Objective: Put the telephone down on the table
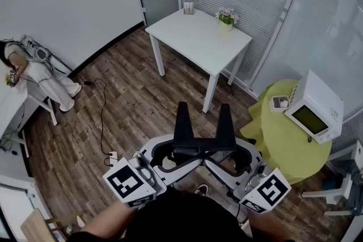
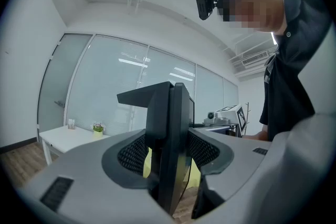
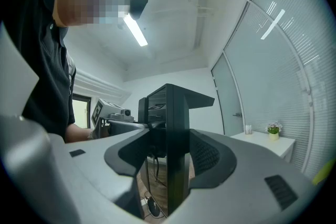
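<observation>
The left gripper (image 1: pixel 182 113) and right gripper (image 1: pixel 224 116) are held side by side nearest the body, well short of the white table (image 1: pixel 198 42), with both pointed toward it. In the left gripper view the left gripper's (image 2: pixel 170 128) jaws are seen pressed flat together with nothing between them. In the right gripper view the same is seen on the right gripper (image 3: pixel 170 134): plates together, empty. A marker cube (image 1: pixel 129 181) is seen on the left gripper and another marker cube (image 1: pixel 266 190) on the right one. A black cable (image 1: pixel 102 116) is seen on the wood floor to the left of the white table and nearer than it. A yellow-green round table (image 1: pixel 278 139) stands to the right of the white table and nearer. On it sit a white box with a greenish panel (image 1: pixel 315 107) and, just beside that, a small white item (image 1: pixel 279 102), possibly the telephone, though it is too small to tell. On the white table's far side a flower pot (image 1: pixel 227 18) and a small holder (image 1: pixel 188 7) are set. A seated person in white (image 1: pixel 42 73) is seen well left of the white table.
</observation>
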Demonstrator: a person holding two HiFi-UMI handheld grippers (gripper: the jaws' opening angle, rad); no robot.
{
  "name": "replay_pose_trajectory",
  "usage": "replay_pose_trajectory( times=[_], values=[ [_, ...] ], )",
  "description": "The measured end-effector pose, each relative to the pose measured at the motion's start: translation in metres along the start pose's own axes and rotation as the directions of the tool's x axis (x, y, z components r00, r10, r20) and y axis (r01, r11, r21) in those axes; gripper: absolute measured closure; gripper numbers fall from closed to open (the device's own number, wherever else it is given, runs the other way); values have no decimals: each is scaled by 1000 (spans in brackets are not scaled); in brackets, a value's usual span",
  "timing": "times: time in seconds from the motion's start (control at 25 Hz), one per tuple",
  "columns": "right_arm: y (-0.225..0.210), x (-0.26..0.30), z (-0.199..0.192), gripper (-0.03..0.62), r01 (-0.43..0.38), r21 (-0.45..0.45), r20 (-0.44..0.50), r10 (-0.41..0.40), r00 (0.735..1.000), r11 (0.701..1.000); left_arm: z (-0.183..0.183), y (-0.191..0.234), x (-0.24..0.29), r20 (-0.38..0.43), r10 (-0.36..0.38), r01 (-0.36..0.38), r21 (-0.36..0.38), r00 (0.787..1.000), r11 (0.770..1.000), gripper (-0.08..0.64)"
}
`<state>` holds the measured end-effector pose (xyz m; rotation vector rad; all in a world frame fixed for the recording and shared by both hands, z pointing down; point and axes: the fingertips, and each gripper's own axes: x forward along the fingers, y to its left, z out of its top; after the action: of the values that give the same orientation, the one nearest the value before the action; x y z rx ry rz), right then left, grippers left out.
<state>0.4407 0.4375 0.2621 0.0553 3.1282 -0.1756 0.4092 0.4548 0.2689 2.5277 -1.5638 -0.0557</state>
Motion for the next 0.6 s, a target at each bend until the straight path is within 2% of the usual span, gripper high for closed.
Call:
replay_pose_trajectory(
  times=[0.36,0.6],
  values=[
    [-7,-15,2,347,-57,-2,6,57,998,998,1,-12,12,17,57,-57,15,998,998,319],
    [-16,-8,-2,347,-63,19,13,63,998,998,-3,0,16,7,71,-71,9,997,997,319]
  ],
)
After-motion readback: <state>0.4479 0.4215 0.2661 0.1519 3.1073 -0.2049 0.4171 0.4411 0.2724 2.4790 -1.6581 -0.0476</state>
